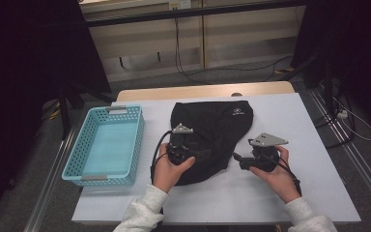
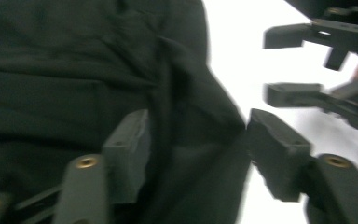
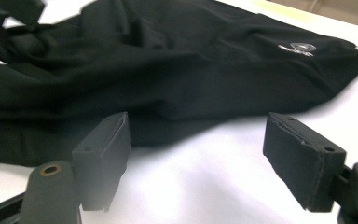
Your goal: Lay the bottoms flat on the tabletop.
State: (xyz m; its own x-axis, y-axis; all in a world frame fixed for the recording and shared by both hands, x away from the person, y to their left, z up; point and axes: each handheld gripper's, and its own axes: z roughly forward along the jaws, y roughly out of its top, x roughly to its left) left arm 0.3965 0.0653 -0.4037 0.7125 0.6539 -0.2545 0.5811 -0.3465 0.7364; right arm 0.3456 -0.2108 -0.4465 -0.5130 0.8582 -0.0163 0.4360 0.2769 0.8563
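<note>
- Blue basket (image 1: 88, 170): a perforated plastic tray at the 9 o'clock side of the white table sheet (image 1: 290, 125), well apart from both grippers.
- Black garment (image 1: 212, 130): lies crumpled at the middle of the sheet, just right of the basket; a small white logo (image 1: 238, 112) sits toward its 1 o'clock corner.
- Left gripper (image 1: 179, 145): held in the person's left hand (image 1: 169, 169) over the garment's 8 o'clock part. In the left gripper view its jaws stand apart with a fold of the black cloth (image 2: 186, 140) rising between them; the pads do not press on it.
- Right gripper (image 1: 241, 159): held in the right hand (image 1: 280, 179) at the garment's 4 o'clock edge, pointing toward 9 o'clock. In the right gripper view its jaws are spread wide over the bare sheet (image 3: 191, 177), with nothing between them; the garment's hem (image 3: 177, 135) lies just beyond the pads.
</note>
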